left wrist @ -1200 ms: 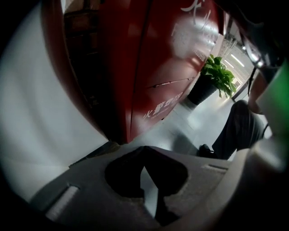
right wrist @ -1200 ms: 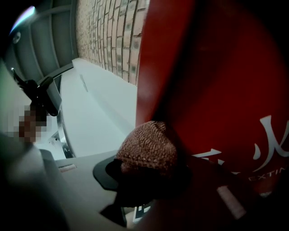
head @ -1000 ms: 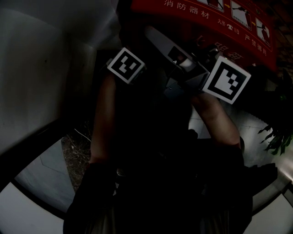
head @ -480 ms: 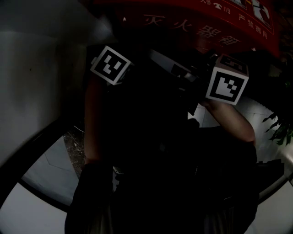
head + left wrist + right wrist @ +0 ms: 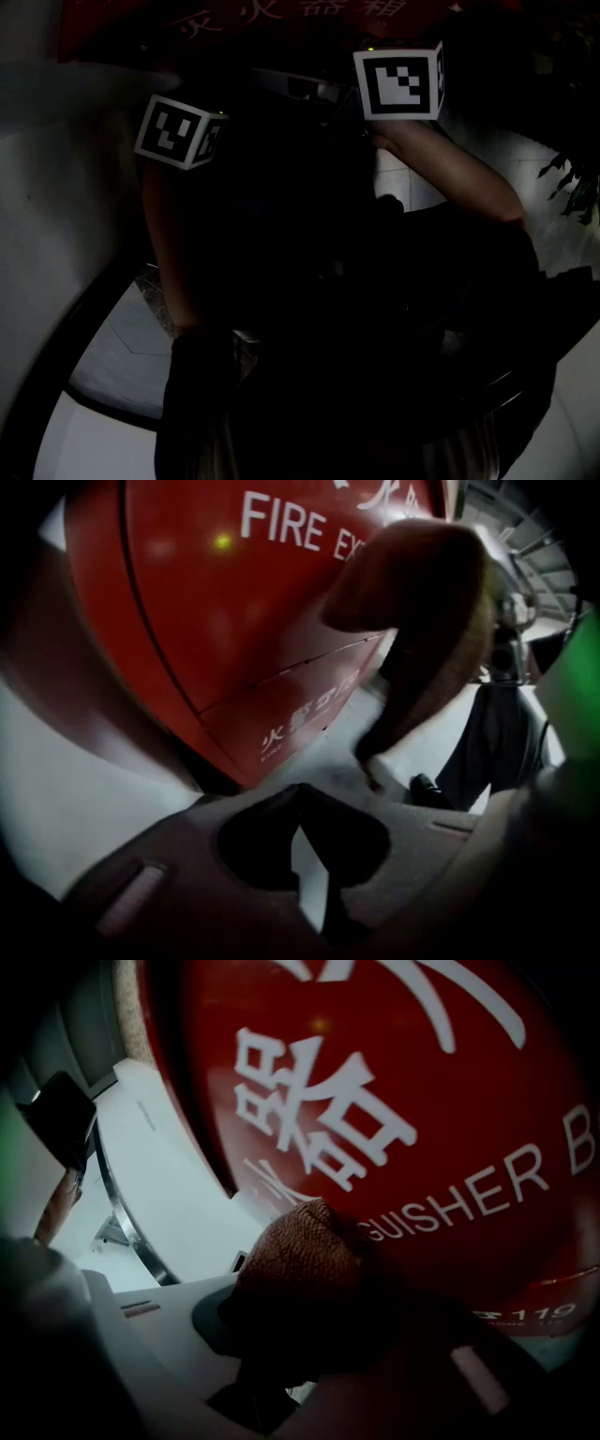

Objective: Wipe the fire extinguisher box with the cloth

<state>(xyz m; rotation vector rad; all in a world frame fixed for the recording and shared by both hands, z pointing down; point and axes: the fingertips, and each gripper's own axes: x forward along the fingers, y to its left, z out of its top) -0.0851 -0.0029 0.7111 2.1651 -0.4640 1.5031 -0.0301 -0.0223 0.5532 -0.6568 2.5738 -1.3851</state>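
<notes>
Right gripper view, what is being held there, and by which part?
The right gripper holds the brown woven cloth, clamped on a bunched wad of it; which edge cannot be told.

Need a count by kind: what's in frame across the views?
box, red: 1
cloth, brown, in the right gripper's jaws: 1
left gripper and right gripper: 2
plant: 1
Total: 5
</notes>
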